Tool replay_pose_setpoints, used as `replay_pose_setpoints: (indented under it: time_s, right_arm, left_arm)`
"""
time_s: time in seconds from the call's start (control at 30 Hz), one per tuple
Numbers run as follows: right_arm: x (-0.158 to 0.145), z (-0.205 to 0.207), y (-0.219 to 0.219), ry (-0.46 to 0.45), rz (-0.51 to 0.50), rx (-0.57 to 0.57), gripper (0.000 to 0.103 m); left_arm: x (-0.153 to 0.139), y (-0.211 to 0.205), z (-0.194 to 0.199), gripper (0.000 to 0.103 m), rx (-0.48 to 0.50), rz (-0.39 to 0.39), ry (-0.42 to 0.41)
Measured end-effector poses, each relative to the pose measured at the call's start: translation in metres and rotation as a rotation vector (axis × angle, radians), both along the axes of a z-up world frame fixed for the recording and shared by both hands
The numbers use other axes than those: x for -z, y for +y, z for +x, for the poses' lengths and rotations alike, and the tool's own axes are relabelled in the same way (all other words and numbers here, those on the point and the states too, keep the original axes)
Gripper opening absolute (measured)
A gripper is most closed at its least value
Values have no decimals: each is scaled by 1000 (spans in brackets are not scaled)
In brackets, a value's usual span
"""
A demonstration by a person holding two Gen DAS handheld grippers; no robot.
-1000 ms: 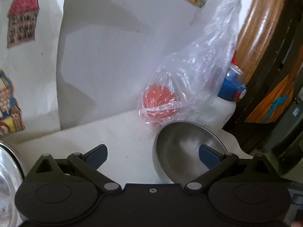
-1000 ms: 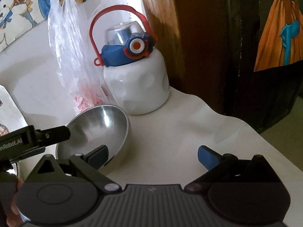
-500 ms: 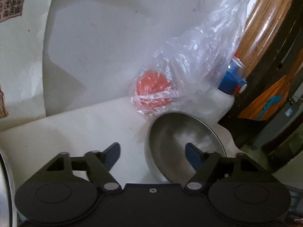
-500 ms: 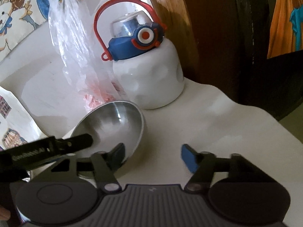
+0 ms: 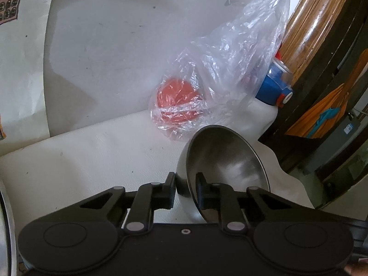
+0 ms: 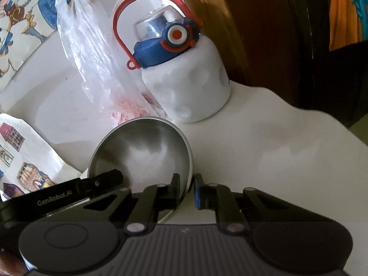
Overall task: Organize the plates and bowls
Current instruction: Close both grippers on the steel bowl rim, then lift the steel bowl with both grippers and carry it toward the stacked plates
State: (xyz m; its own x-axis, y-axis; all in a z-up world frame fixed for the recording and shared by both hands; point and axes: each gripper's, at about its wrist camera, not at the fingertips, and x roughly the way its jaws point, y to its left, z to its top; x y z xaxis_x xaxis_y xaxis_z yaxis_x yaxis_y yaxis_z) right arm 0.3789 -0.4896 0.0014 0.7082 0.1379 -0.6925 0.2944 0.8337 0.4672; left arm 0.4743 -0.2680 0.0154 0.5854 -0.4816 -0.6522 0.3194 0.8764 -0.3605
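Observation:
A steel bowl (image 5: 226, 161) sits tilted on the white table (image 5: 92, 161), and both grippers grip it. My left gripper (image 5: 185, 185) is closing on the bowl's left rim, one pad outside the wall and one inside. In the right wrist view the same bowl (image 6: 142, 151) has its right rim between the closing jaws of my right gripper (image 6: 186, 185). One of the left gripper's fingers (image 6: 108, 180) reaches in over the bowl's left edge. A shiny plate's rim (image 5: 4, 230) shows at the far left.
A clear plastic bag (image 5: 230, 73) holding something red (image 5: 178, 101) stands just behind the bowl. A white bottle with a blue and red lid (image 6: 184, 85) is beside it on the right. A wooden post (image 5: 317, 23) and the table's edge (image 6: 333, 124) lie to the right.
Both grippers have gone from wide open to closed around the bowl's rim, one on each side. The bowl now stands more tilted and closer in both views.

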Motion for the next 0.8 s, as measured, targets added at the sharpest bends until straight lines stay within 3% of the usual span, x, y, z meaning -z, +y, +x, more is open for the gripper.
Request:
replay_pose_setpoints:
  time_s: [0.2, 0.33, 0.57, 0.8]
  right_arm:
    - [-32, -25, 16, -45, -17, -22, 13]
    - [-60, -48, 30, -77, -23, -39, 13]
    - [-95, -97, 65, -95, -38, -96, 13]
    - [-109, -154, 109, -62, -36, -168, 14]
  left_arm:
    - [-11, 10, -14, 17, -9, -5, -4]
    - [-35, 22, -36, 17, -10, -15, -41]
    - [-79, 55, -90, 17, -4, -31, -94]
    - [-98, 98, -155, 17, 2, -45, -84]
